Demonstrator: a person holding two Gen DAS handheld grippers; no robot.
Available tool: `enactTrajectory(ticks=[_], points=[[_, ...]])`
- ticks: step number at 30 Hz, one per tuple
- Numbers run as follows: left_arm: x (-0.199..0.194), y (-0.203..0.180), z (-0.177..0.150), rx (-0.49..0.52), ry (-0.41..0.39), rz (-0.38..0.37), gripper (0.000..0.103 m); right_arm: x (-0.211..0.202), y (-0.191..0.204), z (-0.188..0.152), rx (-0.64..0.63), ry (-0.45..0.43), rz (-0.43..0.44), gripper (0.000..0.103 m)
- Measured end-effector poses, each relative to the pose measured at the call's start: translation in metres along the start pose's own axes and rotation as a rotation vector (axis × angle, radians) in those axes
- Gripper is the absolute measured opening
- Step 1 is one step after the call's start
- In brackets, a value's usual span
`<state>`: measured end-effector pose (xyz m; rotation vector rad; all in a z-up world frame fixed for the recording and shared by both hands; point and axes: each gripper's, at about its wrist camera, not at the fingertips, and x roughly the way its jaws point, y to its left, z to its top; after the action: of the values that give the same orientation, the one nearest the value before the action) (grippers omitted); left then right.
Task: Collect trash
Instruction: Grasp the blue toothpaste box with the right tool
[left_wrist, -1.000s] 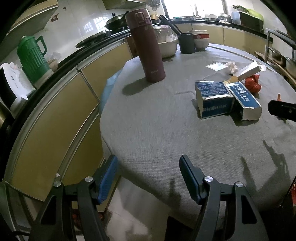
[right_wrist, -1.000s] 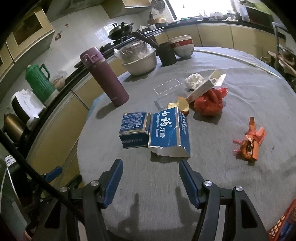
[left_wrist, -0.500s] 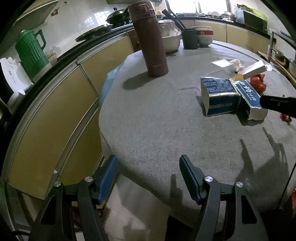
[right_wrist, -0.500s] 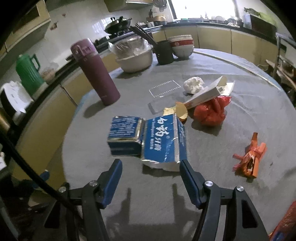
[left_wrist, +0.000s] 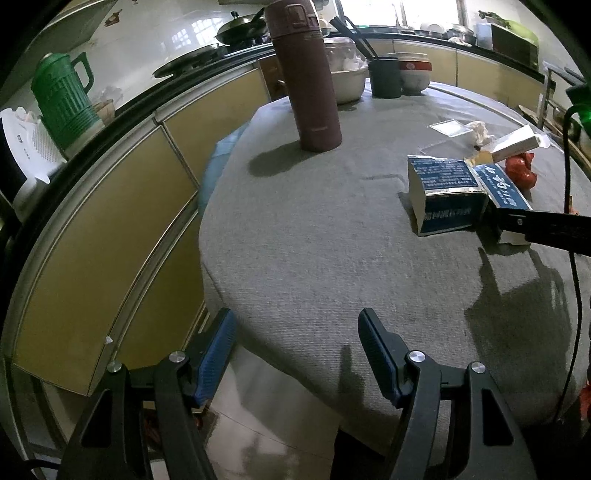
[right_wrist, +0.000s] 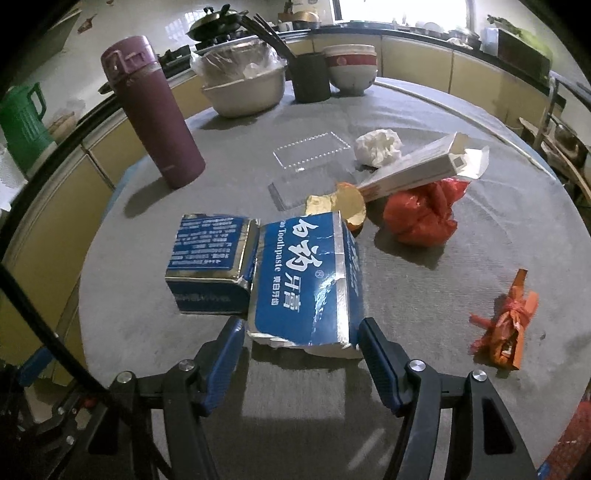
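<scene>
Reaching for the toothpaste box (right_wrist: 306, 280), the right gripper (right_wrist: 299, 350) is released, straddling its near end; next it must squeeze. The left gripper (left_wrist: 295, 354) hangs released, holding nothing.

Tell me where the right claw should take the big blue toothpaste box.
Grip the blue toothpaste box across its torn near end, one finger on each long side, coming straight in from the near table edge. That end already lies between the open right claw; the smaller blue box crowds its left side.

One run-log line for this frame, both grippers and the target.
left gripper: open, empty, at table edge | right gripper: open, straddling near end of blue toothpaste box, not gripped | other trash on table: untouched
</scene>
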<state>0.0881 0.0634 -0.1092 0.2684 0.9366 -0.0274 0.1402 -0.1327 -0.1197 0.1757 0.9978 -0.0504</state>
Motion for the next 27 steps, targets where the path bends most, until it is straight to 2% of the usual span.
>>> enactTrajectory(ticks=[9,20,27], points=[[-0.001,0.001,0.001,-0.003,0.003,-0.006,0.07,0.0,-0.012,0.002,0.024,-0.018,0.012,0.058],[-0.006,-0.004,0.003,0.011,-0.006,0.0,0.07,-0.017,-0.038,-0.017,0.021,-0.011,0.005,0.058],[-0.013,-0.012,0.006,0.027,-0.018,0.004,0.07,-0.035,-0.05,-0.042,0.008,0.01,0.027,0.058]])
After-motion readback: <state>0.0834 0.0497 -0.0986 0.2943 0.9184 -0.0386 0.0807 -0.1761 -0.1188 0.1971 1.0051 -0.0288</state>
